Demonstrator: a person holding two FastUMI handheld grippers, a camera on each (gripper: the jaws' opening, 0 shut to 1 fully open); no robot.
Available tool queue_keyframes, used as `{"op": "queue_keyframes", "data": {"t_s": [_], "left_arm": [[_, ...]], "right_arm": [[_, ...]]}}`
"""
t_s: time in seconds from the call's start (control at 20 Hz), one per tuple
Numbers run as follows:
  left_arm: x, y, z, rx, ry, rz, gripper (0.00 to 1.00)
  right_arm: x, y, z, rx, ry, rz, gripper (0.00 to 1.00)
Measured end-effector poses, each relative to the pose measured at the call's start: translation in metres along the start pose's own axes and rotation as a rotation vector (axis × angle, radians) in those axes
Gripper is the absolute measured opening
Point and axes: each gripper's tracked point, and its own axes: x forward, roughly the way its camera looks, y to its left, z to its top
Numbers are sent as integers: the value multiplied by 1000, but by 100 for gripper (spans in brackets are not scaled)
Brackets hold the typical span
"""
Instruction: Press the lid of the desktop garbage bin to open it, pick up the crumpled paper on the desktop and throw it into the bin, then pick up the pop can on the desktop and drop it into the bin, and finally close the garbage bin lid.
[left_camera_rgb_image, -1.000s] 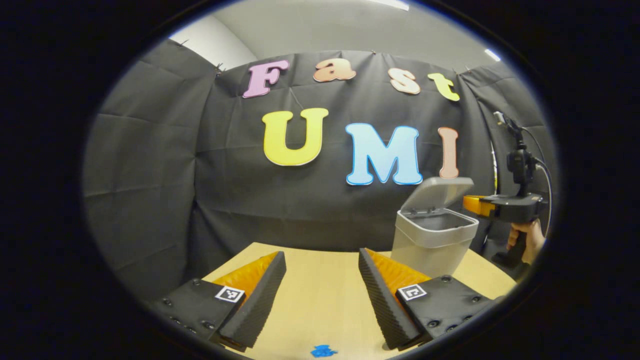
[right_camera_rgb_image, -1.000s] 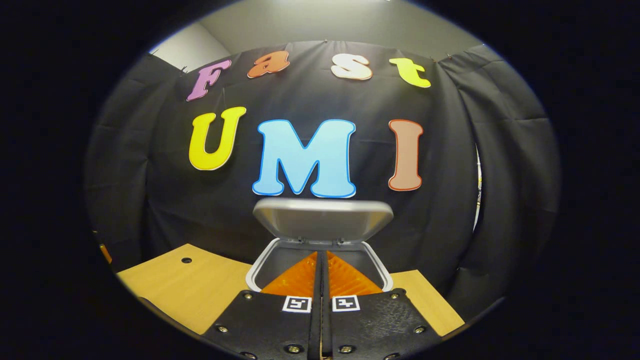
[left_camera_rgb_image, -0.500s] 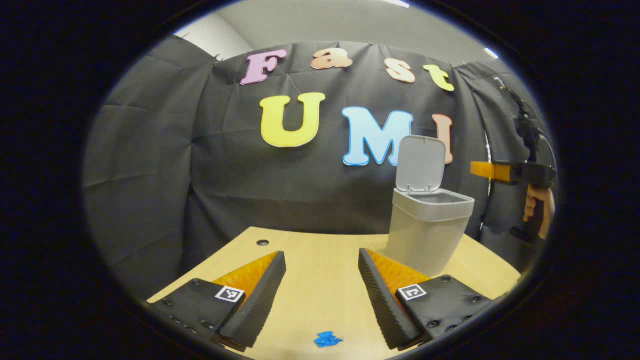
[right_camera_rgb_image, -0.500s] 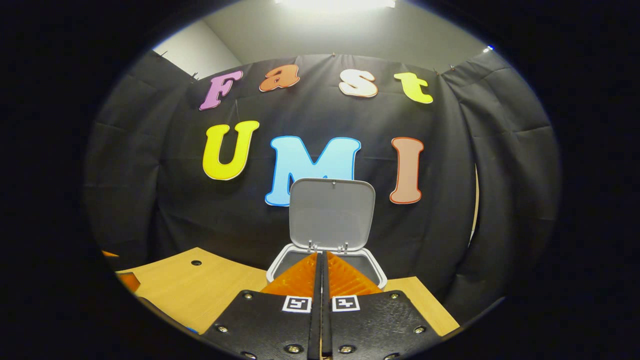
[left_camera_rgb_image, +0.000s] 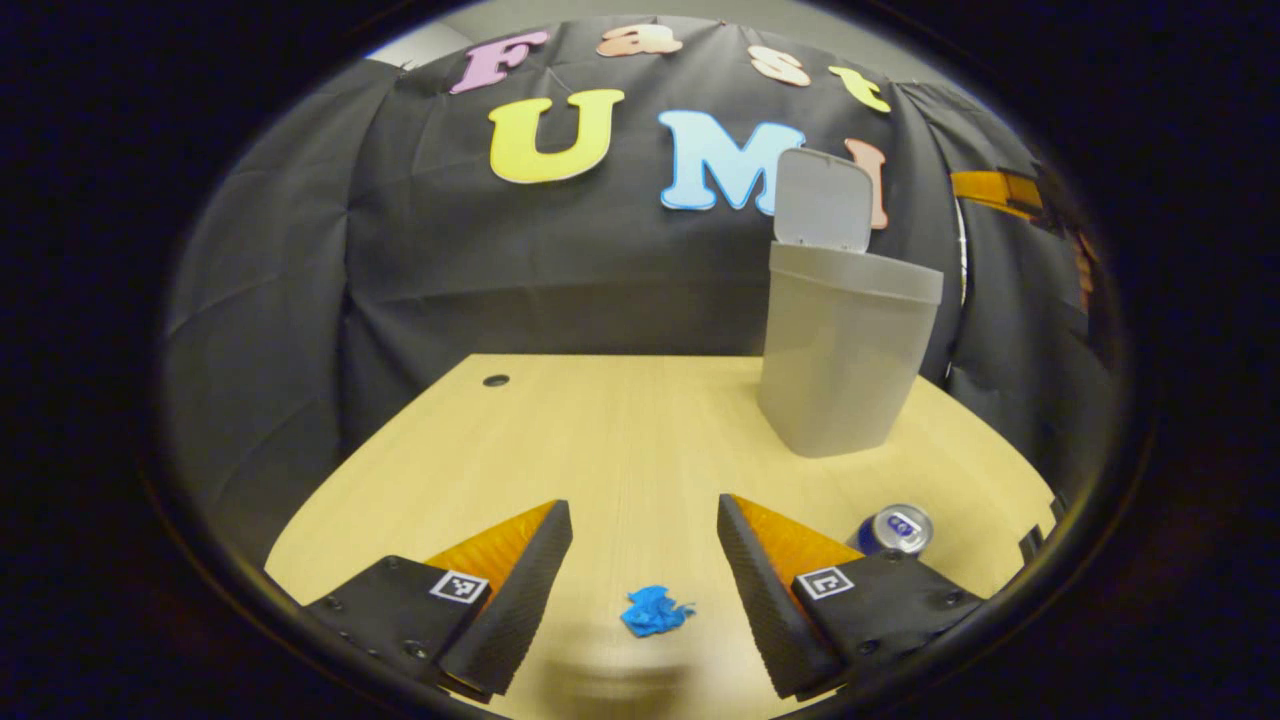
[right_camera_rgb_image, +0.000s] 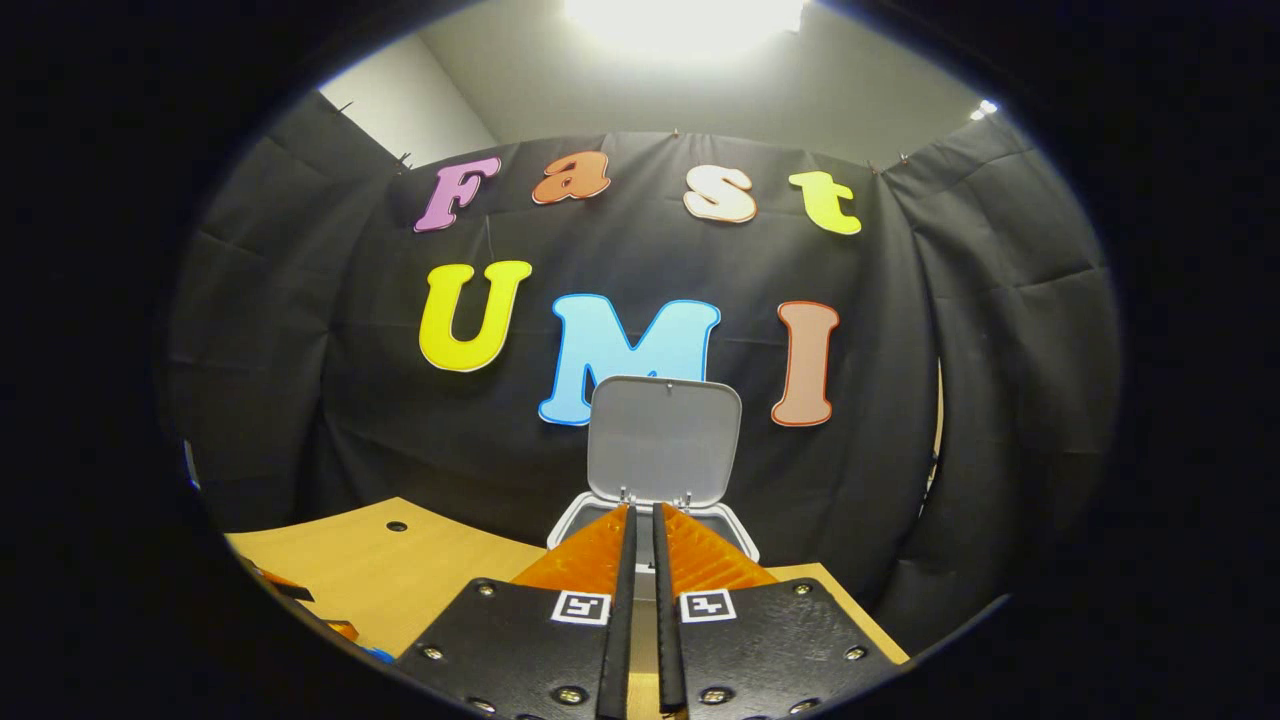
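Observation:
The grey bin (left_camera_rgb_image: 840, 370) stands at the table's far right with its lid (left_camera_rgb_image: 822, 200) swung upright. A blue crumpled paper (left_camera_rgb_image: 655, 612) lies on the desktop just beyond and between the fingers of my left gripper (left_camera_rgb_image: 642, 510), which is open and holds nothing. A pop can (left_camera_rgb_image: 893, 528) lies on its side behind the right finger. Up at the right, level with the lid, is my right gripper (left_camera_rgb_image: 990, 187). In the right gripper view my right gripper (right_camera_rgb_image: 641, 510) is shut on nothing, with a thin slit between its fingers. It hovers in front of the bin rim (right_camera_rgb_image: 572, 517) and the raised lid (right_camera_rgb_image: 665, 440).
The light wooden table (left_camera_rgb_image: 600, 430) has a small cable hole (left_camera_rgb_image: 495, 380) near its far left corner. Black cloth walls close in behind and to both sides. The bin sits close to the table's right edge.
The lid has swung from half-raised to fully upright. My left gripper view tilted down, bringing the paper and the can into sight. My right gripper rose and drew back from the bin.

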Motion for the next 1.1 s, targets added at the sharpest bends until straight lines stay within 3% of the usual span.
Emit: {"op": "queue_keyframes", "data": {"t_s": [0.2, 0.25, 0.3, 0.4, 0.45, 0.5, 0.55, 0.7, 0.75, 0.95, 1.0, 1.1], "left_arm": [[13, -3, -36, -1, 92, -20, 96], [17, -5, -43, 1, 113, -20, 95], [21, -6, -48, 6, 132, -19, 95], [30, -4, -62, 21, 173, -17, 97], [35, -4, -68, 27, 192, -17, 96], [41, -5, -74, 31, 211, -17, 96], [43, -5, -80, 34, 231, -19, 98], [48, -6, -93, 28, 278, -22, 98], [50, -7, -99, 23, 296, -19, 98], [54, -4, -117, -9, 364, -13, 98], [53, -2, -122, -17, 385, -9, 95], [52, -2, -126, 3, 390, 2, 80]], "right_arm": [[-10, 4, -8, 14, 19, 2, 19], [-7, 7, -11, 17, 28, 4, 33], [-9, 6, -12, 18, 35, -3, 41], [-11, 9, -15, 22, 45, 7, 45], [-12, 13, -17, 23, 51, 19, 54], [-14, 14, -17, 23, 53, 26, 57], [-16, 14, -17, 19, 55, 28, 73], [-20, 8, -12, 5, 42, 12, 81], [-23, 8, -12, 6, 39, 11, 90], [-24, 5, -14, 12, 49, 7, 93], [-24, 5, -17, 17, 60, 9, 93], [-24, 5, -20, 31, 74, 8, 93]]}}
